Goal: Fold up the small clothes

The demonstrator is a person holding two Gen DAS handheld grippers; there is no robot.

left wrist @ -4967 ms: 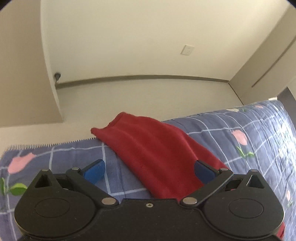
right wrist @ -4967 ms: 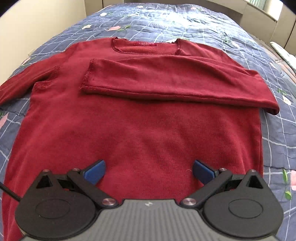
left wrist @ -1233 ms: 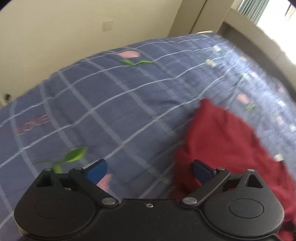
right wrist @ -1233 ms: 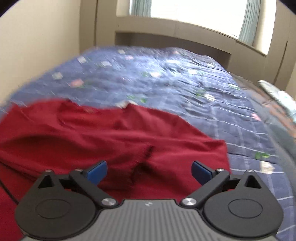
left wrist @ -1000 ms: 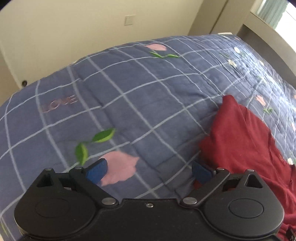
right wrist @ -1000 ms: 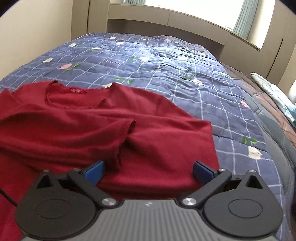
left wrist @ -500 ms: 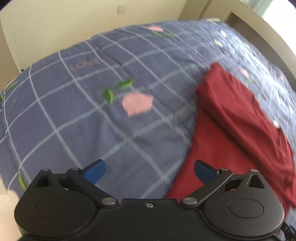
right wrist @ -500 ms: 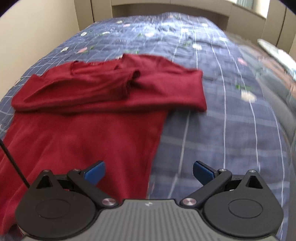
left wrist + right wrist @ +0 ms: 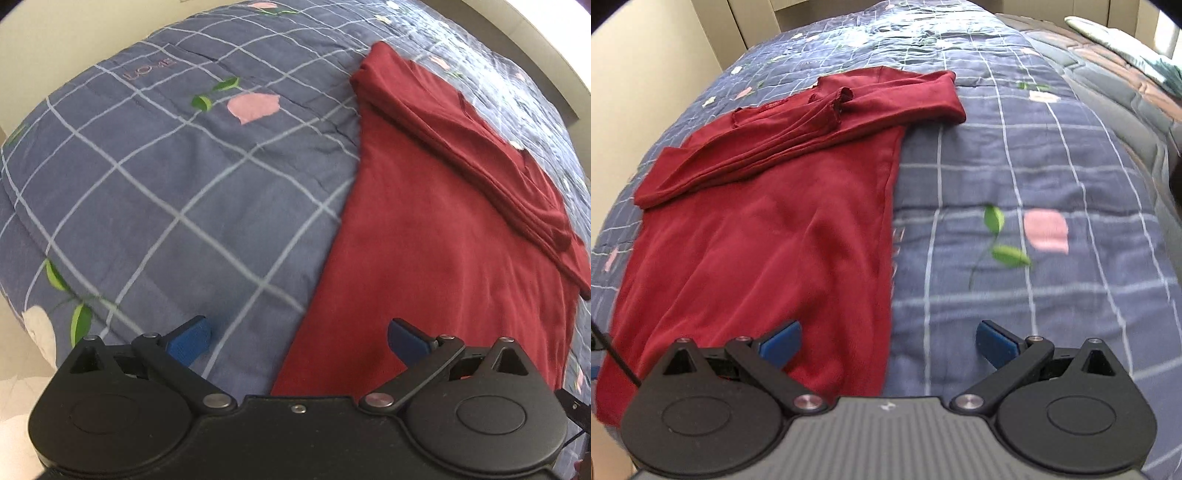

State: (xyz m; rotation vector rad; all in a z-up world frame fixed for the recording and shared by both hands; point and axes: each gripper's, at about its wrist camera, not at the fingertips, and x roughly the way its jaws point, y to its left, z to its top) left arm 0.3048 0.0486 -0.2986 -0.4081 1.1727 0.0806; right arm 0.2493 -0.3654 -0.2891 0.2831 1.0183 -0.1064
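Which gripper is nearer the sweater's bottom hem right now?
Too close to call. The left gripper straddles the red sweater at its left edge near the hem; the right gripper straddles its right edge near the hem. Both are open, holding nothing.

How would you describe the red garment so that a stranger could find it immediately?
Look at the bed covered by the blue checked quilt with pink flowers. On it lies the dark red long-sleeved sweater, spread flat, both sleeves folded across its chest. It is the only red thing and the only piece of clothing on the quilt.
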